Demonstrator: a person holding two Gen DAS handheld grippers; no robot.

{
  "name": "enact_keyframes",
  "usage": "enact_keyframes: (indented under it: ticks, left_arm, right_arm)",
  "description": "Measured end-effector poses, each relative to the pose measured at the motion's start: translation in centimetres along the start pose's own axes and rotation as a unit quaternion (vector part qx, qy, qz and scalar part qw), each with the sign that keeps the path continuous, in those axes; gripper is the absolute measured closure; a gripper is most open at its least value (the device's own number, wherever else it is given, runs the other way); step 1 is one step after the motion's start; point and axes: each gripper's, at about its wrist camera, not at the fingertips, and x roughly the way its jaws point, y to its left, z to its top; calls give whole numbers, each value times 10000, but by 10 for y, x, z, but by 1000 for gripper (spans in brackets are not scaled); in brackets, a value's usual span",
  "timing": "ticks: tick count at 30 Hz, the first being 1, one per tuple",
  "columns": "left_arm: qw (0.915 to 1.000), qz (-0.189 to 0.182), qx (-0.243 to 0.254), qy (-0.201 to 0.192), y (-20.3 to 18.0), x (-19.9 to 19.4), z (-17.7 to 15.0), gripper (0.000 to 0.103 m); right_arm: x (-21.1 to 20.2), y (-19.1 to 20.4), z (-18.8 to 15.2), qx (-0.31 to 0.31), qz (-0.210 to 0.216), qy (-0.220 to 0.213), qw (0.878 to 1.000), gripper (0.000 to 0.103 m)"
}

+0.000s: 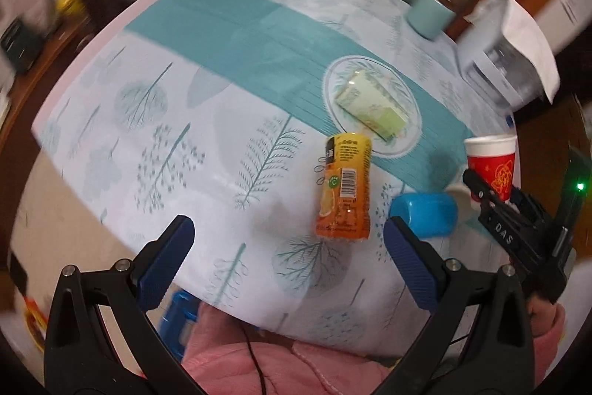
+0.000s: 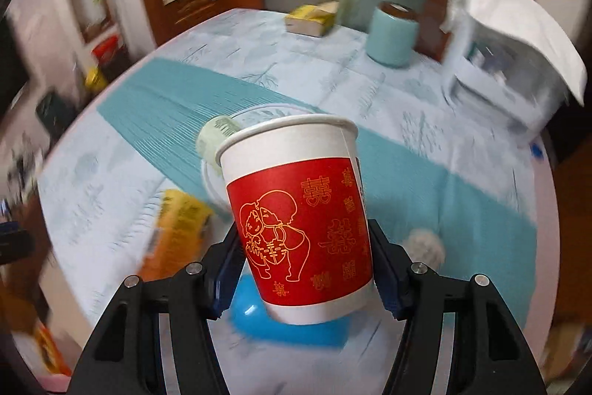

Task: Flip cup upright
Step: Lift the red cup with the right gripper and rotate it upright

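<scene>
Red cup (image 2: 299, 224) sits nearly upright, clamped in the right fingers (image 2: 384, 269) above the bench (image 2: 462, 173); setting down remains. Left fingers (image 1: 166, 261) gape wide, empty.

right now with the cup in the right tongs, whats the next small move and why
Probably lower the paper cup straight down to the tablecloth, then release. The right tongs are shut on its lower half, its rim faces up with a slight tilt, and it seems off the table. Steer clear of the blue object beneath it.
</scene>
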Motion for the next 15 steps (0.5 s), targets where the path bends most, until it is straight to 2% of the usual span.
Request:
enact_keyframes:
  ticks: [3,7,9,10,15]
  left_arm:
    - [9983,-113,562,-94,1,-8,5,2]
    - [9924,-150,1213,-128,0,-13,5,2]
    - [9874,-240,1560,-59,-1,-12,2,2]
    - [9854,-247,1682,-42,-2,-12,-1,2]
    - [9706,-195,2399,57,-6,-5,-19,2]
  right_arm:
    - [-19,9,-32,633,-159,157,9977,40]
    - [-25,26,-89,1539,-189,470,9868,40]
    - [-23,36,-120,2039,-157,658,9767,40]
    - [-19,44,-139,2392,-76,815,9675,40]
    - [-8,73,-195,3052,-34,1299,9434,40]
